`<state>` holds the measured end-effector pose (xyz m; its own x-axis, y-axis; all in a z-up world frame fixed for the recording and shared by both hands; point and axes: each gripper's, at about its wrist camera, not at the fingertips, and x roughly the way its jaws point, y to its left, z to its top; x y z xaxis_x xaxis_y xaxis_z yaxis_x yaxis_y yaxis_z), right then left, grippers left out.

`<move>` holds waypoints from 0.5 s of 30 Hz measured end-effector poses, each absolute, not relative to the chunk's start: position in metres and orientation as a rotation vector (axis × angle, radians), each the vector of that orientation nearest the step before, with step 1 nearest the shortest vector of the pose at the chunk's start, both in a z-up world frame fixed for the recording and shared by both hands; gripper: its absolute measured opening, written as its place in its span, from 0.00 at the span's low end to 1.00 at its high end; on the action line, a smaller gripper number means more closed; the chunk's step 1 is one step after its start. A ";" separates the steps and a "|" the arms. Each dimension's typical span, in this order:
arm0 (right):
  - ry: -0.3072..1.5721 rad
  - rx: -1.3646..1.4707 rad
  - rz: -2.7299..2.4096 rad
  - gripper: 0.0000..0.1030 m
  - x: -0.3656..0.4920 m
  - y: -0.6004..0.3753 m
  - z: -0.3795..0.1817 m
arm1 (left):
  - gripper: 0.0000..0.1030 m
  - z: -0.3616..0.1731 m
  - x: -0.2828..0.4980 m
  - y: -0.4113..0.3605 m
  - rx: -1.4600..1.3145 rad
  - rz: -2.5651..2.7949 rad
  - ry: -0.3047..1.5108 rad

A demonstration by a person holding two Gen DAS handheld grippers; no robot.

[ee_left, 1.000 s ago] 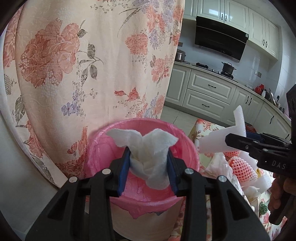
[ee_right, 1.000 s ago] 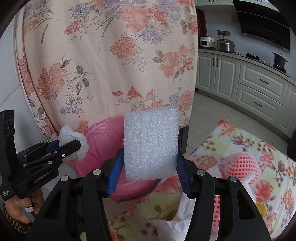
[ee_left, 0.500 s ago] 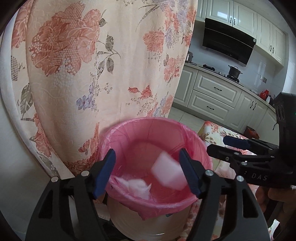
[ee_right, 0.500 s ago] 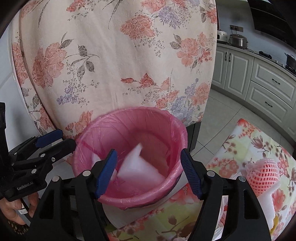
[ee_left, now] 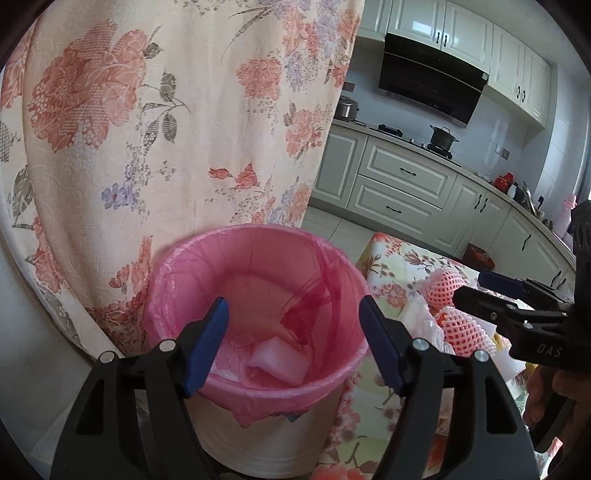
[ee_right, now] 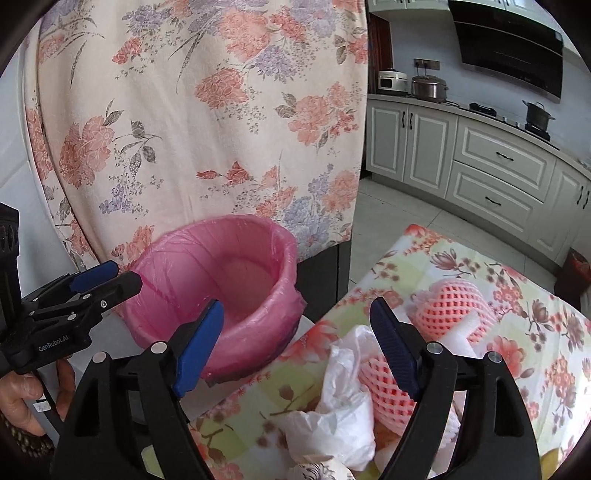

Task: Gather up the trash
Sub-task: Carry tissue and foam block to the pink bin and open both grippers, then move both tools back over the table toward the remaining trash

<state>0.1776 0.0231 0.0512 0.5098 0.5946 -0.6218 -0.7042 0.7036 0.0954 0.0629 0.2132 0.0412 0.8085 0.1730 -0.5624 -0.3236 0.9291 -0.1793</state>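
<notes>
Left gripper (ee_left: 293, 345): blue-padded jaws spreading, nothing between them, poised over the pink-bagged round plastic bin (ee_left: 258, 317). White foam block (ee_left: 279, 360) down on the bin's floor (released, well below the pads). Right gripper (ee_right: 297, 350): jaws likewise widening, empty, above crumpled white plastic wrap (ee_right: 341, 406) and pink foam fruit netting (ee_right: 448, 308) on the floral tablecloth (ee_right: 517, 350).

Bright, even daylight, soft shadows, glare on glossy cabinets (ee_left: 417, 22), strong fisheye bending, dark vignetted corners.
</notes>
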 end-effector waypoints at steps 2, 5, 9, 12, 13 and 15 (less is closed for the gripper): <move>0.670 -0.171 0.755 0.75 0.176 0.007 0.053 | 0.73 0.042 0.064 0.201 -0.267 0.253 0.571; 0.669 -0.155 0.712 0.75 0.173 -0.019 0.052 | 0.76 0.041 0.067 0.186 -0.259 0.236 0.576; 0.678 -0.144 0.649 0.76 0.168 -0.054 0.047 | 0.78 0.037 0.069 0.163 -0.249 0.199 0.592; 0.694 -0.129 0.608 0.76 0.164 -0.080 0.041 | 0.78 0.034 0.071 0.142 -0.221 0.174 0.612; 0.698 -0.127 0.595 0.77 0.162 -0.088 0.039 | 0.78 0.032 0.071 0.136 -0.218 0.160 0.619; 0.710 -0.122 0.566 0.78 0.160 -0.103 0.034 | 0.78 0.029 0.073 0.123 -0.201 0.136 0.635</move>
<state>0.1595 -0.1035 0.0336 0.6160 0.4500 -0.6466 -0.5307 0.8436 0.0816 0.0730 0.1230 0.0294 0.7969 0.0640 -0.6007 -0.1871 0.9716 -0.1446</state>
